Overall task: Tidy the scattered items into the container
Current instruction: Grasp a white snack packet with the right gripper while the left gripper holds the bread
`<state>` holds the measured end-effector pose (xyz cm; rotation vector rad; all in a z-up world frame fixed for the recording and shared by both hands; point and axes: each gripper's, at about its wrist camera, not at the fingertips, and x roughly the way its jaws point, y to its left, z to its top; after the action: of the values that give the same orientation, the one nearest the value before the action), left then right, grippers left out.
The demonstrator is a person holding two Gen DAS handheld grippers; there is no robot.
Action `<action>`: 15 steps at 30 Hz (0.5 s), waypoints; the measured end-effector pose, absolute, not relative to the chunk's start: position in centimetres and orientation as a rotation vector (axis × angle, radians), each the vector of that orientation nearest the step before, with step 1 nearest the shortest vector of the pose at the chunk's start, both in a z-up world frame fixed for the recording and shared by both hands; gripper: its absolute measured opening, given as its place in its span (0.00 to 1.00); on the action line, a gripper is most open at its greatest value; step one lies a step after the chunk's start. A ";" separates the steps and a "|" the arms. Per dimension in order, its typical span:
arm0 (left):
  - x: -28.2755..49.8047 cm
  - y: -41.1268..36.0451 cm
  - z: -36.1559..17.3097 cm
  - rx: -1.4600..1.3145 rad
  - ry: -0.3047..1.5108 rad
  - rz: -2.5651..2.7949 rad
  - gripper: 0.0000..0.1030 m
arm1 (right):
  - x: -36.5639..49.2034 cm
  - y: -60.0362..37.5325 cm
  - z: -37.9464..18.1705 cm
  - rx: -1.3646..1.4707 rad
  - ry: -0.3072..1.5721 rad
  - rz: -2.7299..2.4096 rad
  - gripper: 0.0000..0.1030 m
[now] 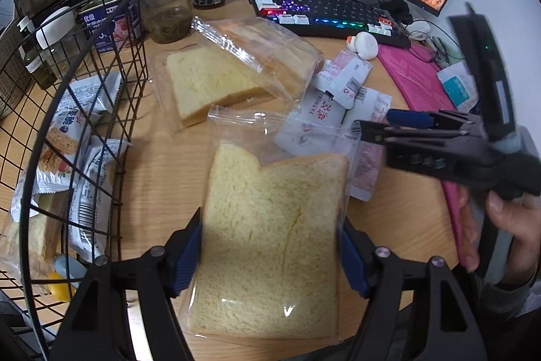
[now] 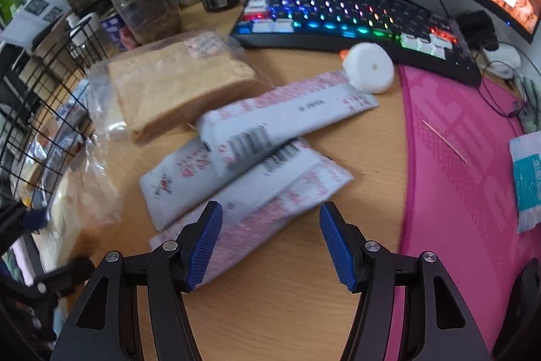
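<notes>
Done: snack packets (image 1: 64, 154) lie in wire basket (image 1: 111, 97).
Left: two bagged breads, white sachets (image 2: 236, 164) on bench (image 1: 162, 178).
Left gripper (image 1: 270, 256): pads against bagged bread slice (image 1: 274, 225), 6 o'clock.
Right gripper (image 2: 270, 246): half-open over sachets, gripping nothing.

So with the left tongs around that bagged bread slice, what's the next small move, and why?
Probably lift the bagged bread slice and swing it left into the wire basket: the left tongs already appear to clamp its sides, and the basket, already holding snack packets, sits right beside it.
</notes>
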<state>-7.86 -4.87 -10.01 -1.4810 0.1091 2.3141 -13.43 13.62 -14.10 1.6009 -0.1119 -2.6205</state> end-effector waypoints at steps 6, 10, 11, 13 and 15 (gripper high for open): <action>-7.7 -5.1 -9.9 -1.478 0.117 2.337 0.73 | -14.3 12.0 -14.1 1.589 -0.122 -2.686 0.67; -7.7 -5.3 -9.8 -1.475 0.108 2.342 0.73 | -14.2 12.1 -14.3 1.573 -0.105 -2.699 0.74; -7.7 -5.3 -9.8 -1.476 0.109 2.342 0.73 | -14.2 12.1 -14.3 1.566 -0.093 -2.699 0.75; -7.7 -5.4 -9.8 -1.476 0.109 2.346 0.73 | -14.0 12.2 -14.3 1.547 -0.051 -2.664 0.75; -7.8 -5.5 -9.7 -1.475 0.107 2.352 0.73 | -13.7 12.6 -14.3 1.555 -0.023 -2.641 0.75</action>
<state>-7.77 -5.52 -9.69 -1.4746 0.1066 2.3522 -13.66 12.64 -14.25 1.5545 -0.0227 -2.6411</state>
